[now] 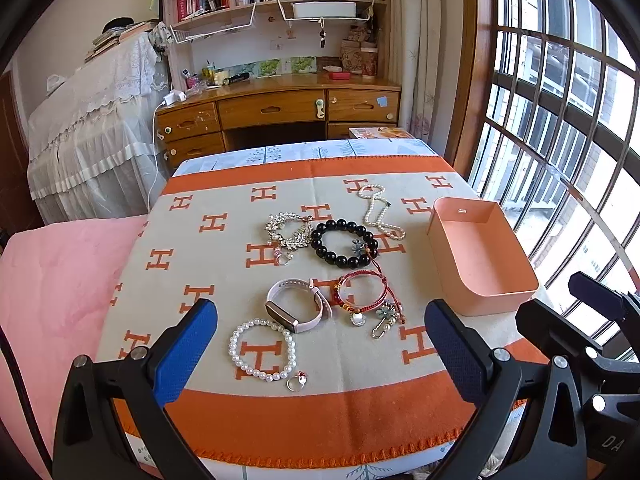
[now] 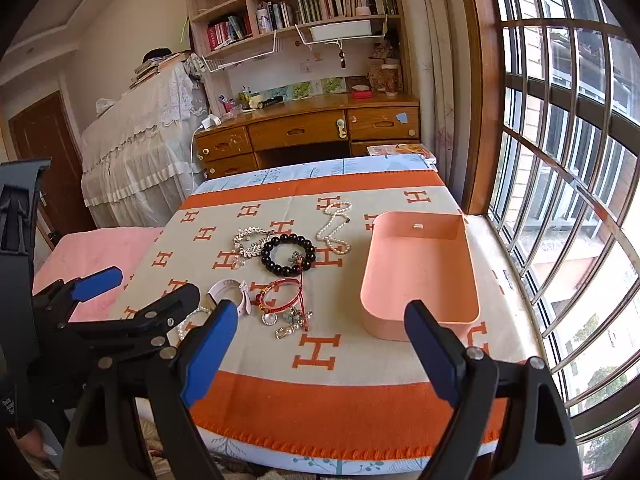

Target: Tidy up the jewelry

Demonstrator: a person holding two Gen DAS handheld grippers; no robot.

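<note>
Jewelry lies on an orange-and-beige blanket (image 1: pixel 208 248): a pearl bracelet (image 1: pixel 262 349), a small ring (image 1: pixel 297 382), a pink smart band (image 1: pixel 298 310), a red cord bracelet with charms (image 1: pixel 366 298), a black bead bracelet (image 1: pixel 344 243), a silver leaf piece (image 1: pixel 288 230) and a pearl necklace (image 1: pixel 378 212). An empty pink tray (image 1: pixel 482 254) stands to the right; it also shows in the right wrist view (image 2: pixel 420 276). My left gripper (image 1: pixel 322 354) is open above the near edge, over the pearl bracelet. My right gripper (image 2: pixel 322 354) is open, in front of the tray.
A wooden desk (image 1: pixel 280 108) with shelves stands behind the table. A barred window (image 1: pixel 560 120) runs along the right. A pink cover (image 1: pixel 52 288) lies to the left, and a lace-draped piece of furniture (image 1: pixel 92 128) stands beyond it.
</note>
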